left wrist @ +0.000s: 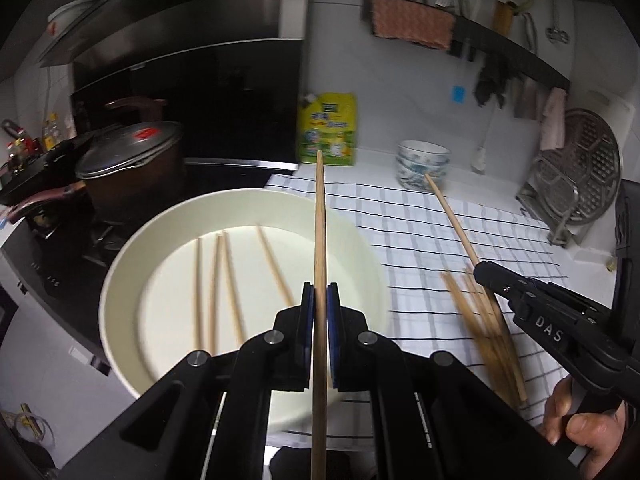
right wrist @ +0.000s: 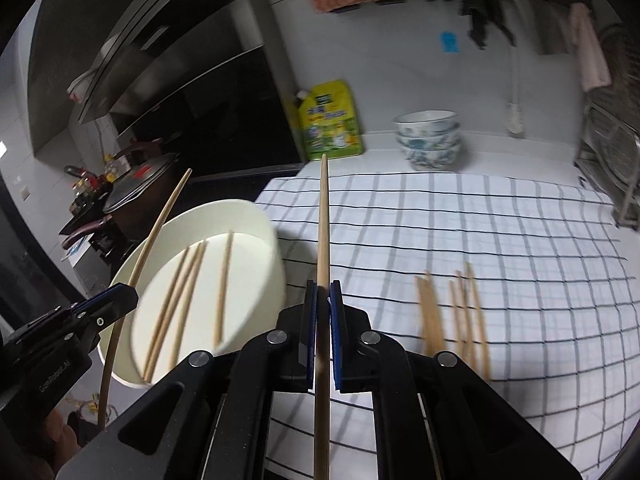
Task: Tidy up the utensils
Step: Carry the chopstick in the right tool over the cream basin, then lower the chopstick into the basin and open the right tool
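1. While I watch both wrist views, my left gripper point(left wrist: 320, 300) pinches one chopstick point(left wrist: 320, 216) above the white basin point(left wrist: 120, 276).
2. My right gripper point(right wrist: 323, 300) clamps a second chopstick point(right wrist: 323, 216) over the checked cloth point(right wrist: 500, 232).
3. Four chopsticks point(right wrist: 188, 296) lie inside the basin.
4. Loose chopsticks point(right wrist: 452, 316) rest on the cloth, blurred, about five.
5. Far back, stacked bowls point(right wrist: 428, 140) stand beside a yellow pouch point(right wrist: 332, 120).

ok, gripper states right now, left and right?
Left gripper: shut on one light wooden chopstick.
Right gripper: shut on another light wooden chopstick.
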{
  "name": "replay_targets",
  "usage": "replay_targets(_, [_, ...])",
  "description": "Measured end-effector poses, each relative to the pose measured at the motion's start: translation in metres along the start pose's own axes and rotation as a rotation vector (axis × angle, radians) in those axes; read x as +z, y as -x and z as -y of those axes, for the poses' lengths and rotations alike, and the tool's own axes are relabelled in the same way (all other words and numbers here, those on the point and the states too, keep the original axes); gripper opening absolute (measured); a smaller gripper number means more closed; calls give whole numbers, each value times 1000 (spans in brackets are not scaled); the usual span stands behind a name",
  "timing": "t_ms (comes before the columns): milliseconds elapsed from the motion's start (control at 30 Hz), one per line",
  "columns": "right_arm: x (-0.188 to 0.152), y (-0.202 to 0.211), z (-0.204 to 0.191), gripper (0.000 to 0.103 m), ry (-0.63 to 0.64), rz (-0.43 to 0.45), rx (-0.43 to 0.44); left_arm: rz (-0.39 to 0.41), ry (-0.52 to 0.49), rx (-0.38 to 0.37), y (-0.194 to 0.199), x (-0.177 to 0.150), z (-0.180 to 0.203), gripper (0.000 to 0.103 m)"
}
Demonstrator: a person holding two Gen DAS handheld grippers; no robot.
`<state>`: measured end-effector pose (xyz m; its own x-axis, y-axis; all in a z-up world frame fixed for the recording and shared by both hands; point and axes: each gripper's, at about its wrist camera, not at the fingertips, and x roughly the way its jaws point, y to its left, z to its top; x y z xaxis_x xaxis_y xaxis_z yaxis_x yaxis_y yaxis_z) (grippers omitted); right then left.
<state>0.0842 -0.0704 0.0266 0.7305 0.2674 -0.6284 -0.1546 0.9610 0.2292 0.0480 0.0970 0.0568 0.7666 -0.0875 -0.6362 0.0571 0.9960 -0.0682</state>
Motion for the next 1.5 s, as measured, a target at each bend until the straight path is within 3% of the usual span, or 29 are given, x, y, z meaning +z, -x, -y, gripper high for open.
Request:
replay_targets(267, [18, -45, -71, 6, 88, -43, 113, -18, 78, 90, -19, 9, -68, 7])
replay_targets(433, [24, -81, -104, 6, 111, -107, 162, -55, 92, 99, -41, 11, -86, 7])
replay_targets(767, [17, -131, -109, 6, 88, -247, 160, -126, 98, 113, -74, 2, -95, 7])
replay_targets(933, [14, -136, -106, 7, 80, -262, 161, -146, 101, 132, -80, -1, -98, 8])
replay_targets(967, [14, -136, -105, 7, 81, -261, 161, -144, 104, 137, -80, -1, -98, 11])
replay_targets(1033, [15, -133, -104, 14, 79, -249, 163, -136, 114, 144, -77, -1, -101, 30])
replay_targets(1067, [15, -131, -103, 20, 79, -237, 157, -123, 118, 146, -74, -1, -102, 48])
replay_targets(1100, [16, -129, -102, 20, 81, -226, 150, -107, 121, 152, -71, -1, -103, 58])
replay_targets(1333, [15, -116, -97, 20, 82, -197, 134, -82, 138, 178, -57, -3, -109, 56])
replay_targets(1500, [9, -110, -95, 20, 85, -193, 123, -69, 142, 174, -50, -6, -108, 63])
